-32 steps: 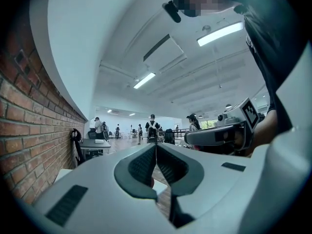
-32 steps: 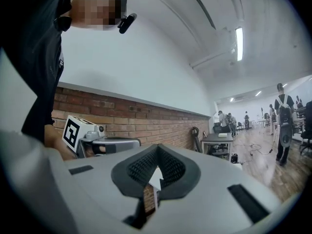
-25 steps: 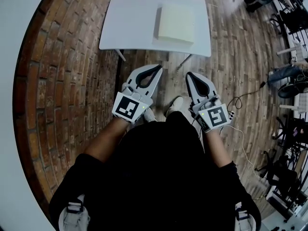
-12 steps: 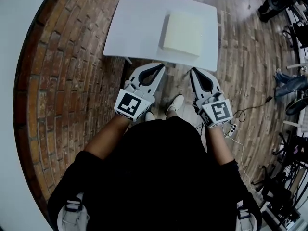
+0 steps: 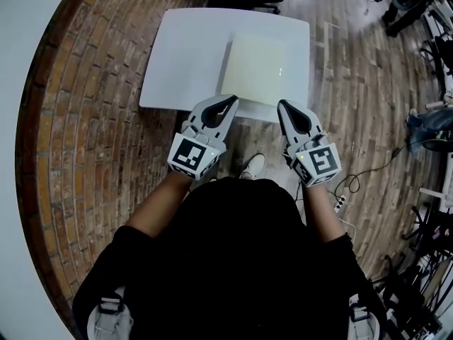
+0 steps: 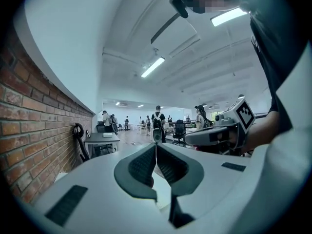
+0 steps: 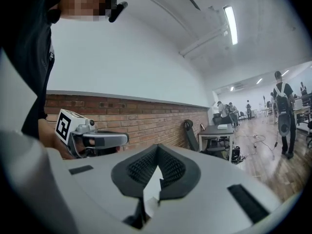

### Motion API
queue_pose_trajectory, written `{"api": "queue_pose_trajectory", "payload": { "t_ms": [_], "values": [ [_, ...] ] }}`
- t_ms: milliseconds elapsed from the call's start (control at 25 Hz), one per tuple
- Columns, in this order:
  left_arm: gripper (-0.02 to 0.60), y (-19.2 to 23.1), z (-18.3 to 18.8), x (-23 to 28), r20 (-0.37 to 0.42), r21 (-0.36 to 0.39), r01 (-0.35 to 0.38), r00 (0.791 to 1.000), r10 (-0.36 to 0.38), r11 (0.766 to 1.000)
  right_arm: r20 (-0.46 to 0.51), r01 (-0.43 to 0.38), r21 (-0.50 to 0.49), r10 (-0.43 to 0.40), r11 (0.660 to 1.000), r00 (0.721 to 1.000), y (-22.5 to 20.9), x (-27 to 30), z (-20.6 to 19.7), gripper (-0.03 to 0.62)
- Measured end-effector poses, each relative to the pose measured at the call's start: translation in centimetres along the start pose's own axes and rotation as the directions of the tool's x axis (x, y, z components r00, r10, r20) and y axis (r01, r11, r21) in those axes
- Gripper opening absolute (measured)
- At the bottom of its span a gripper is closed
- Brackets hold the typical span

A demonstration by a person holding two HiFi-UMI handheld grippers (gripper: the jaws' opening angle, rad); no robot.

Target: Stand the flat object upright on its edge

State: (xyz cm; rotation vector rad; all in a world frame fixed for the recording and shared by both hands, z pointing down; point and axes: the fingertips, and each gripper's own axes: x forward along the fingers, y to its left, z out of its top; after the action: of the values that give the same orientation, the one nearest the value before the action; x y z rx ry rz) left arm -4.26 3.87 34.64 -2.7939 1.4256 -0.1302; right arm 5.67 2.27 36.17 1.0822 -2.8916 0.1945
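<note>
While the pad (image 5: 255, 66) lies flat on the right half of the table (image 5: 184, 55), the left gripper (image 5: 232, 100) and right gripper (image 5: 282, 105) hover at its near edge, jaws closed tight, empty.

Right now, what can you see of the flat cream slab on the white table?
The slab is a pale cream, roughly square pad with rounded corners, matte, possibly foam. It lies flat, not yet on edge, on the right half of the white table, close to its near edge. The left gripper and right gripper, both shut, are at its near side; whether they touch it I cannot tell.
</note>
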Motion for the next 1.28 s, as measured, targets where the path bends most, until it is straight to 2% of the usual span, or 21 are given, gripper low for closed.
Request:
{"api": "queue_pose_trajectory", "payload": {
  "t_ms": [320, 640, 1080, 1280],
  "values": [
    [0.02, -0.2, -0.1, 5.1, -0.027, -0.006, -0.051, 0.998, 0.051, 0.999, -0.037, -0.03, 0.017, 0.031, 0.999, 0.999, -5.8, 0.2, -0.6, 0.008],
    [0.02, 1.6, -1.3, 7.8, -0.059, -0.012, -0.068, 0.996, 0.067, 0.998, -0.052, -0.033, 0.031, 0.035, 0.999, 0.998, -8.8, 1.9, -1.8, 0.008],
    [0.02, 8.1, -3.1, 13.9, -0.063, -0.036, -0.032, 0.998, 0.03, 0.999, -0.137, 0.017, 0.038, -0.012, 0.999, 0.99, -13.1, 8.7, -2.9, 0.008],
    [0.02, 11.1, -5.3, 17.0, -0.126, -0.045, -0.016, 0.992, 0.01, 0.999, -0.222, 0.069, 0.063, -0.054, 0.996, 0.974, -15.8, 12.3, -4.5, 0.008]
  ]
}}
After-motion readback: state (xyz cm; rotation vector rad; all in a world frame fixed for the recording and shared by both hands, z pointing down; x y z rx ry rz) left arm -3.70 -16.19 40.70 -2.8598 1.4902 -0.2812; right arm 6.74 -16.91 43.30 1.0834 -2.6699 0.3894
